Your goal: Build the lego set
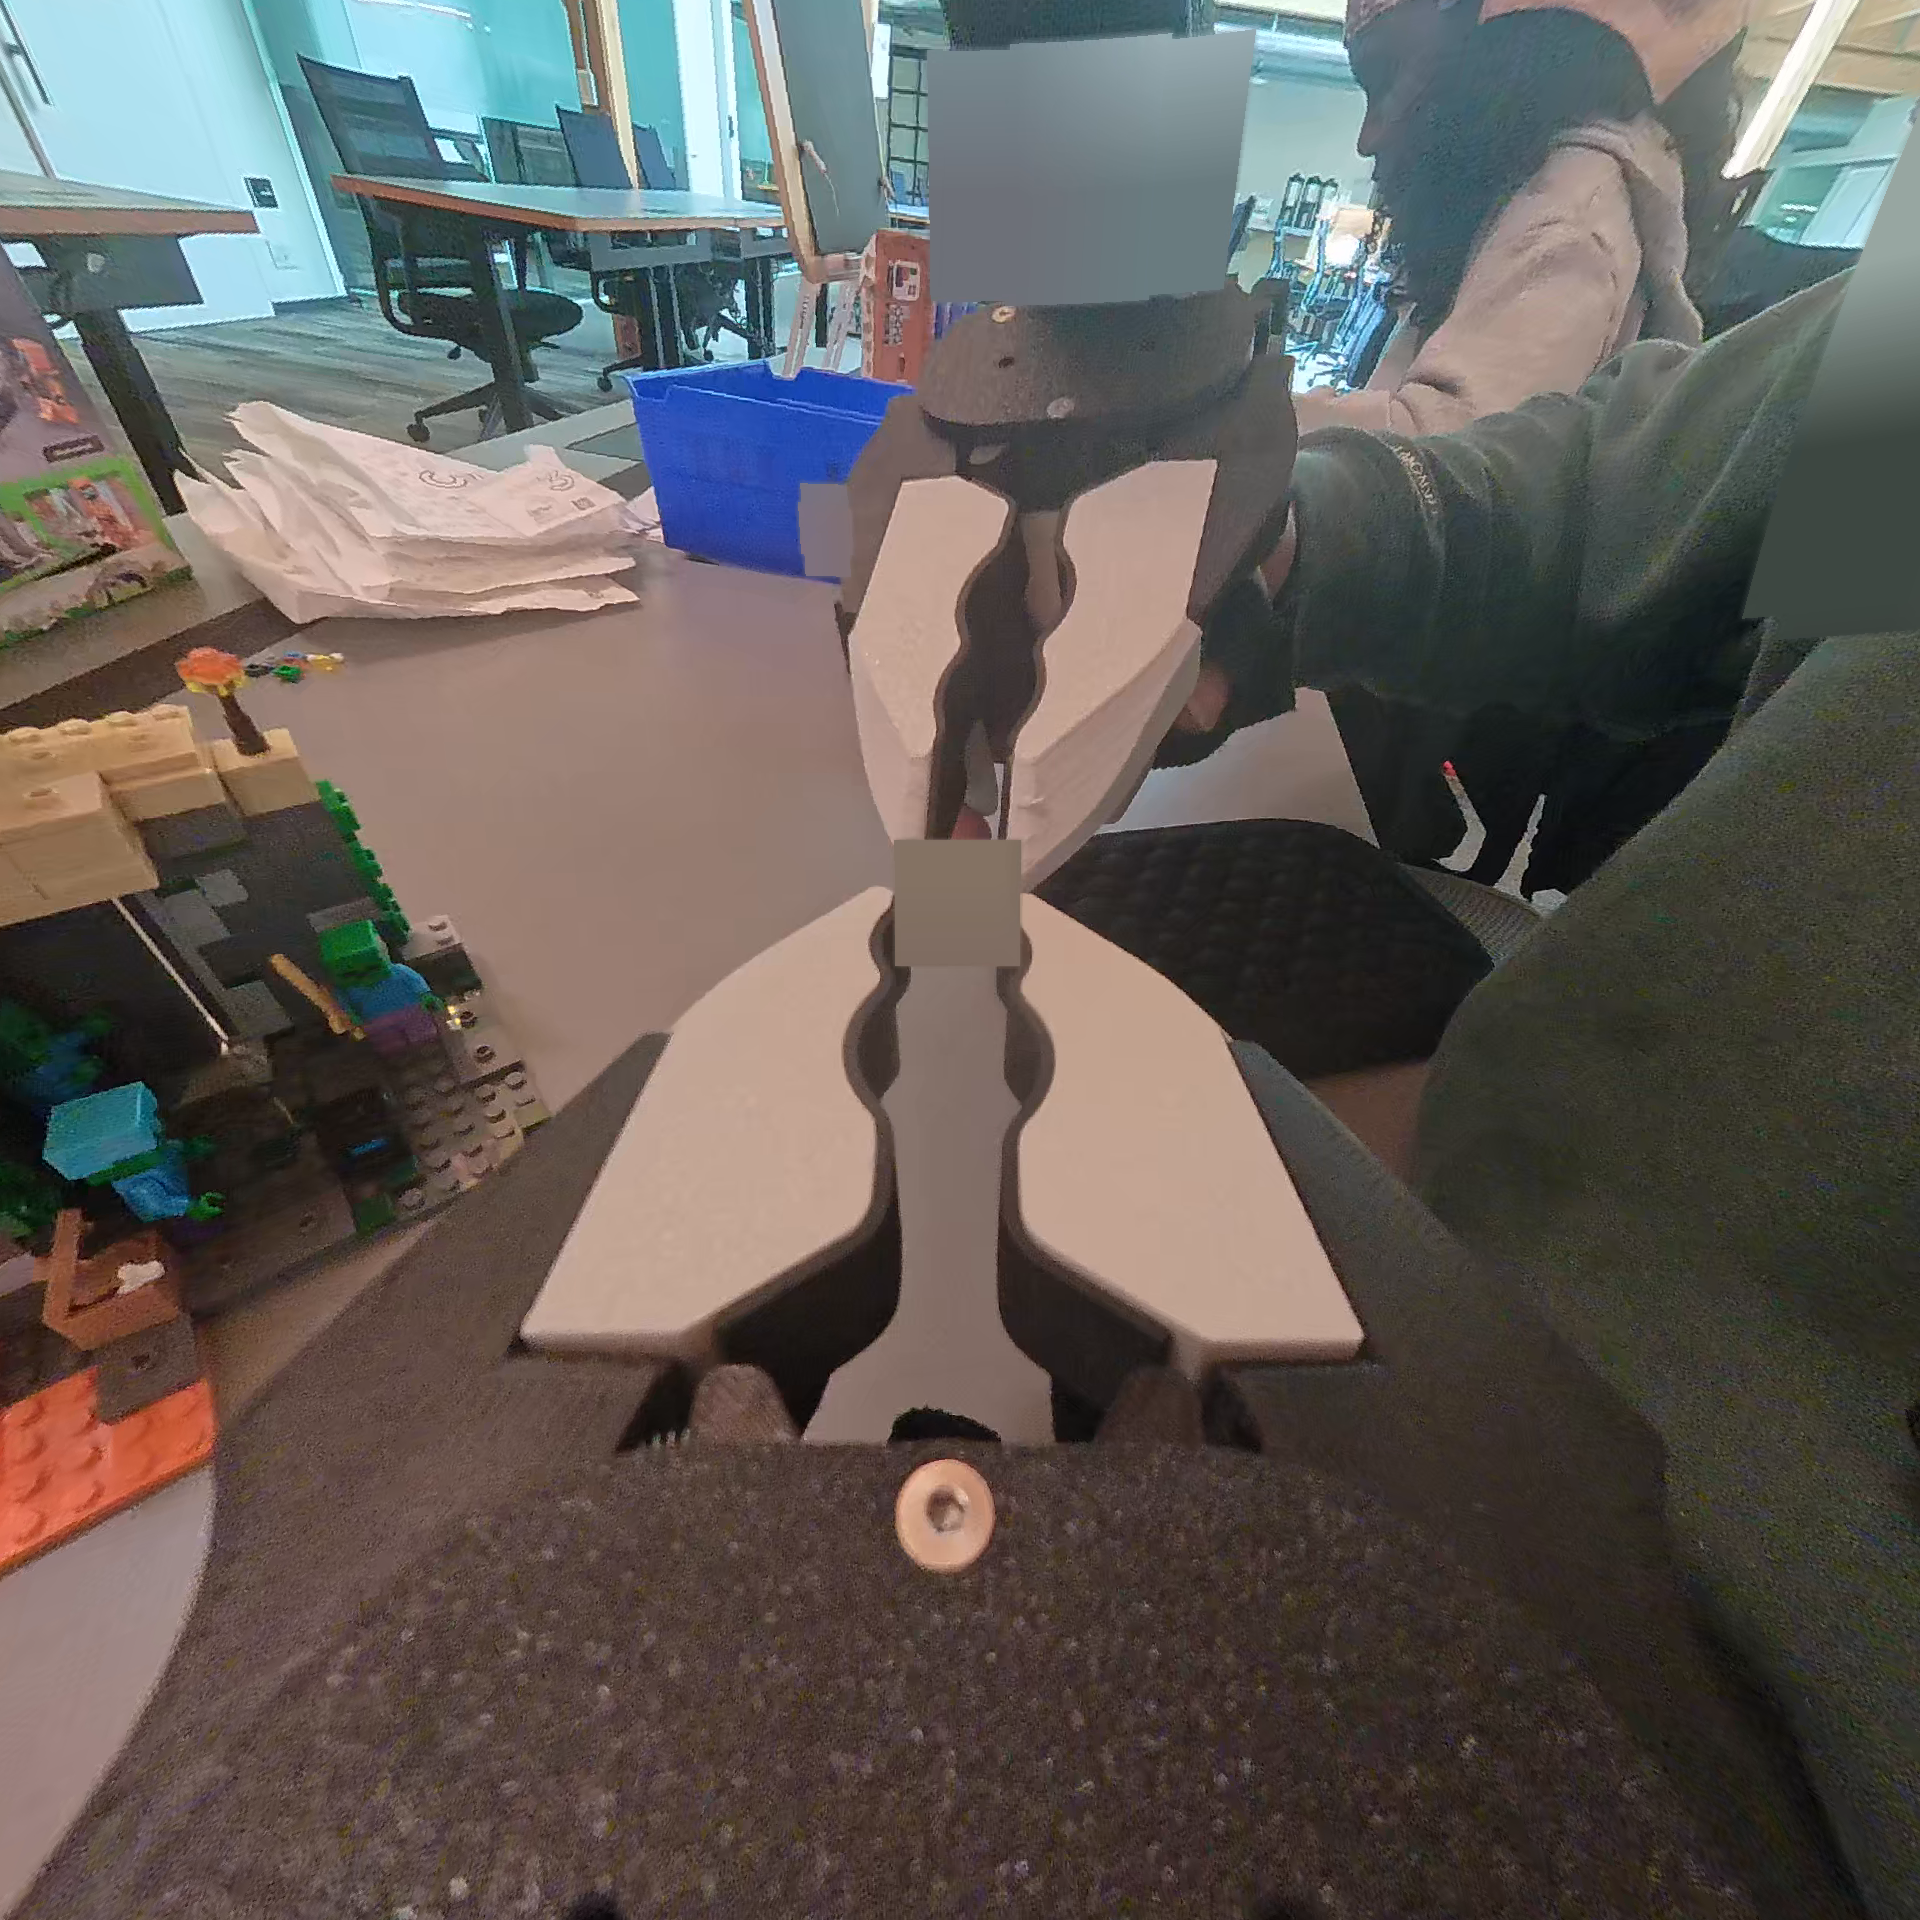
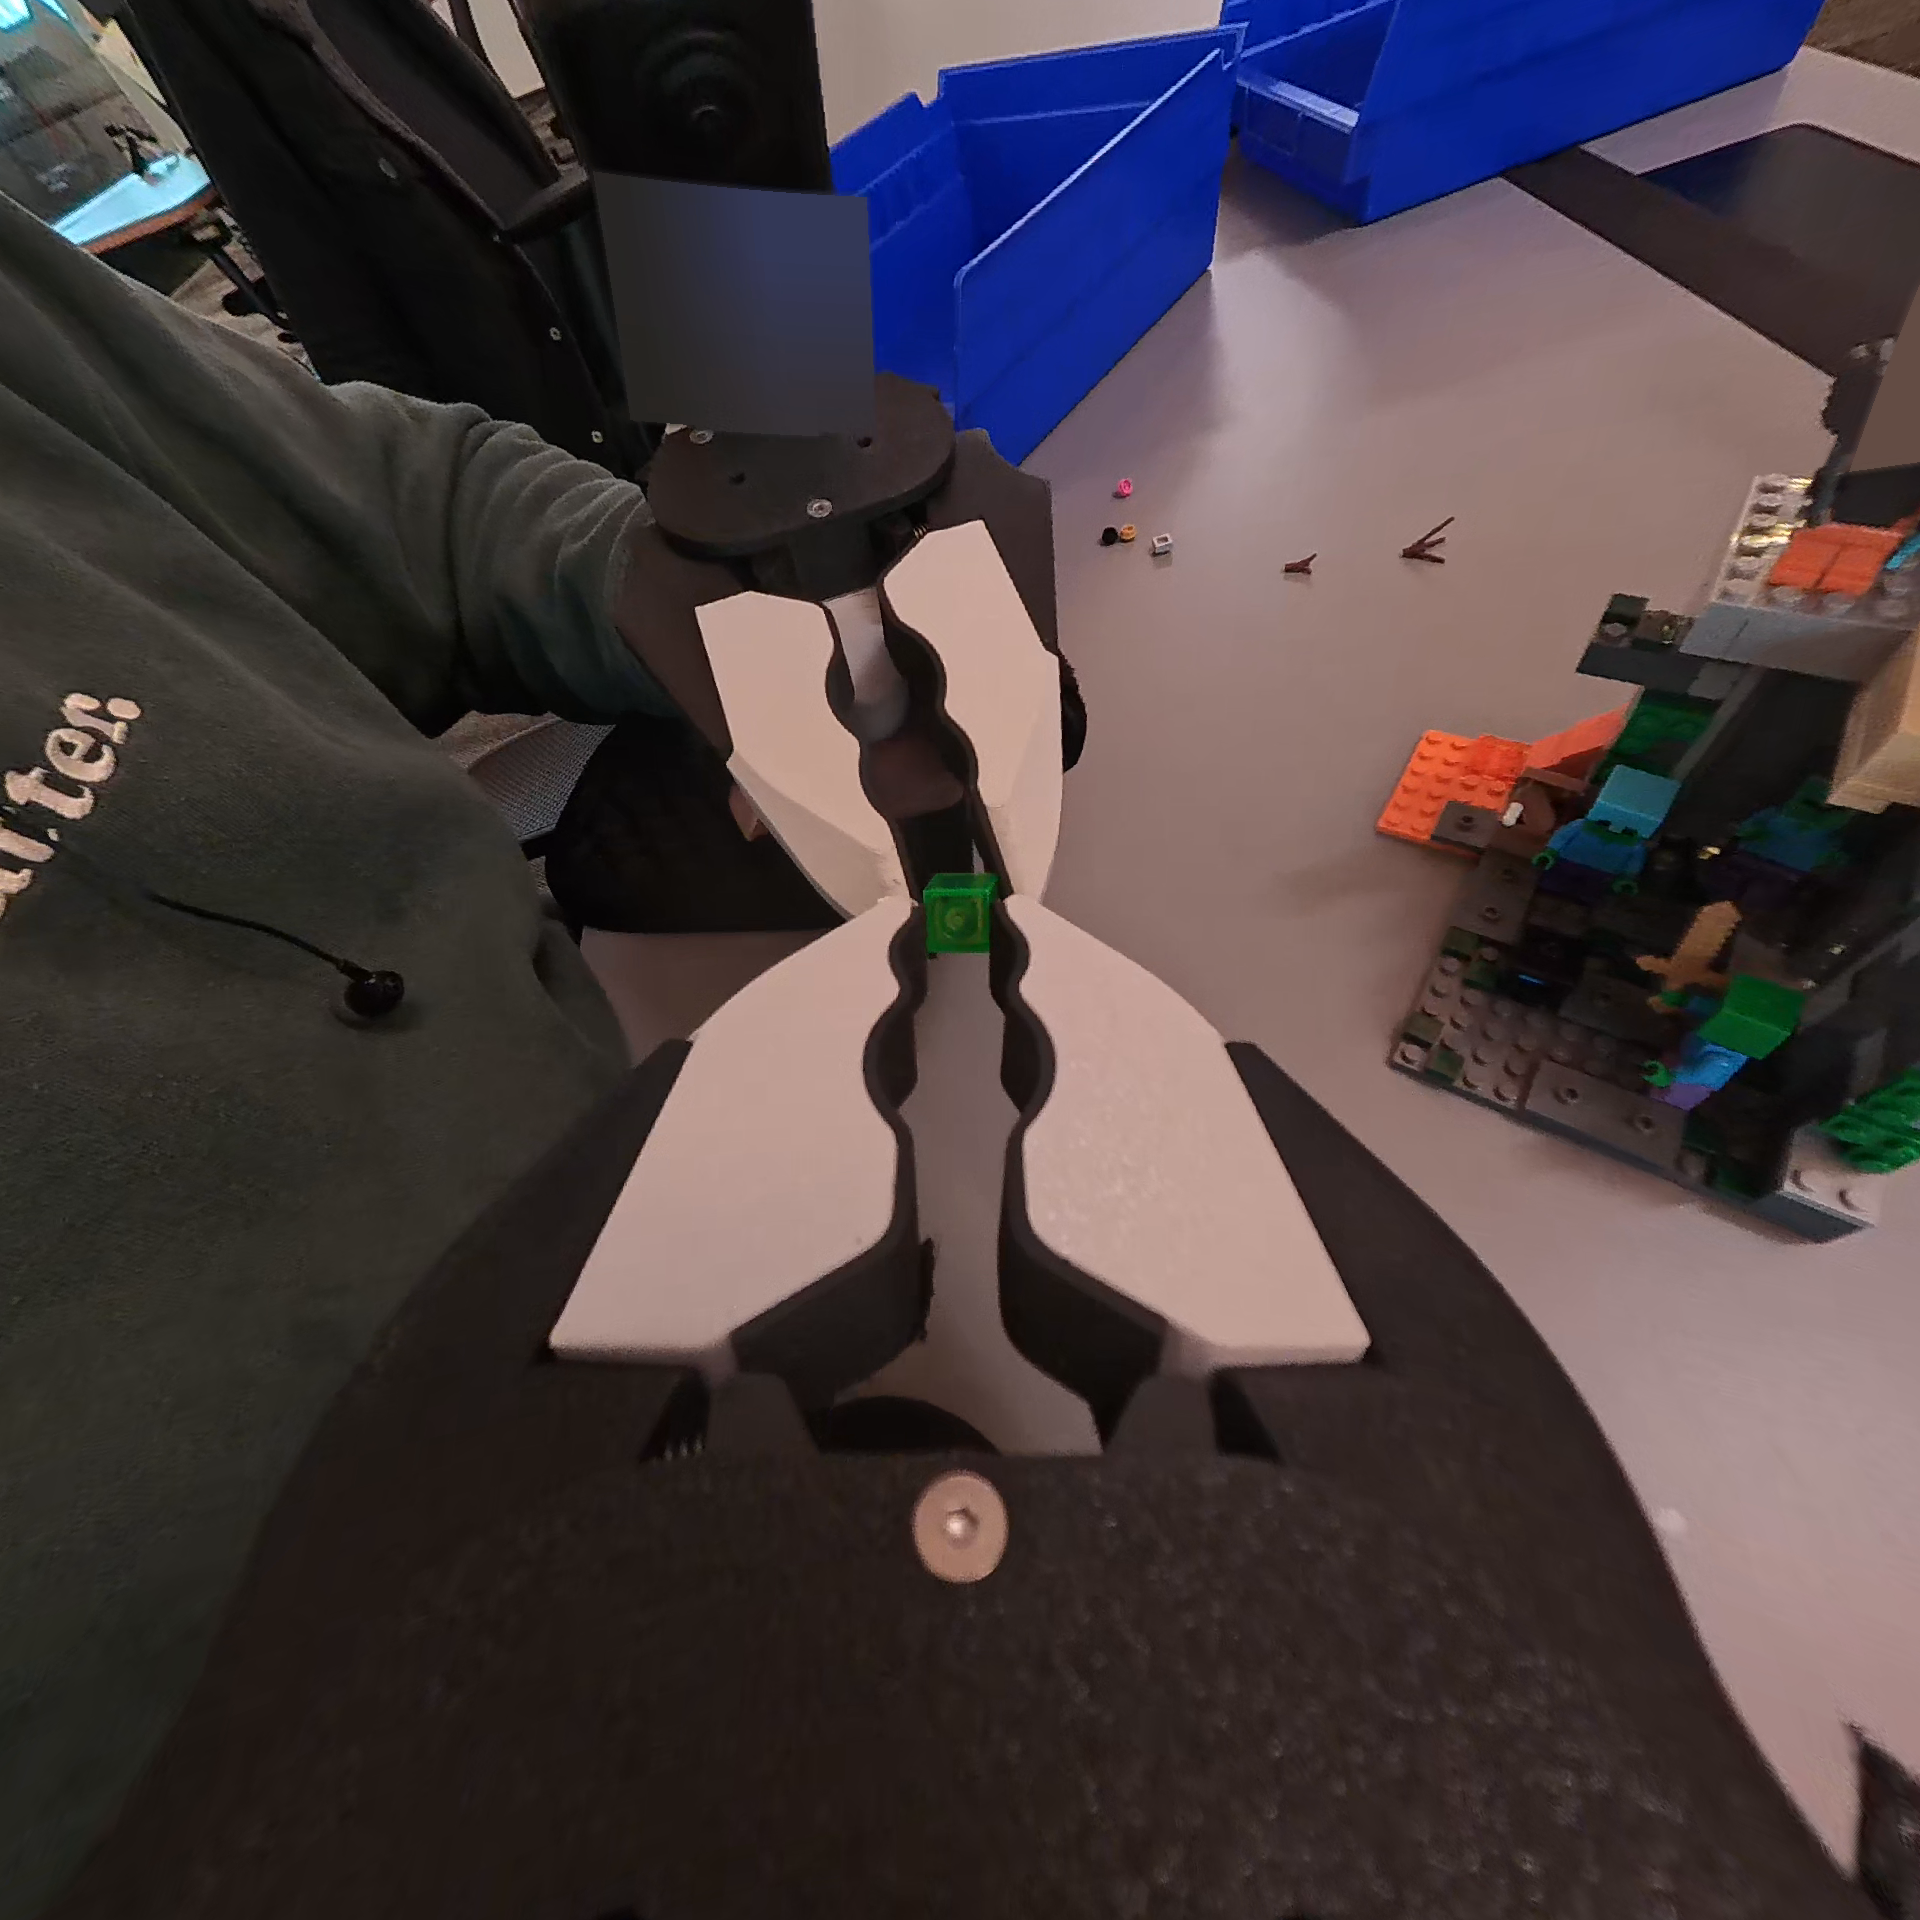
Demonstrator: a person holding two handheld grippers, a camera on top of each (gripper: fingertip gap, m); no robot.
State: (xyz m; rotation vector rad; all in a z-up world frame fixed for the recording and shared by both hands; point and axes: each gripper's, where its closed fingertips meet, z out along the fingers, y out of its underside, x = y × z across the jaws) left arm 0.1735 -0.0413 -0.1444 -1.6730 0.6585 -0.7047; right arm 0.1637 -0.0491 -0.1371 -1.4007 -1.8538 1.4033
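Green sq stud piece (image 2: 960,914), stud face twd cam, pinched in right tool (image 2: 958,928); left tool (image 1: 958,914) grip unclear.

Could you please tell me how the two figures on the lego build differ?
The green-headed figure has a plain green head; the blue-headed figure has a light-blue one. The green-headed figure stands beside a golden sword; the blue-headed figure stands by orange plates. Both have green hands.

Left hand-held gripper (image 1: 956,940): white curved fingers (image 1: 727,1164) with wavy black inner pads on a speckled black body; silver screw (image 1: 943,1512) at centre; right hand-held gripper (image 2: 961,925) alike; green sweatshirt sleeve (image 2: 436,561).
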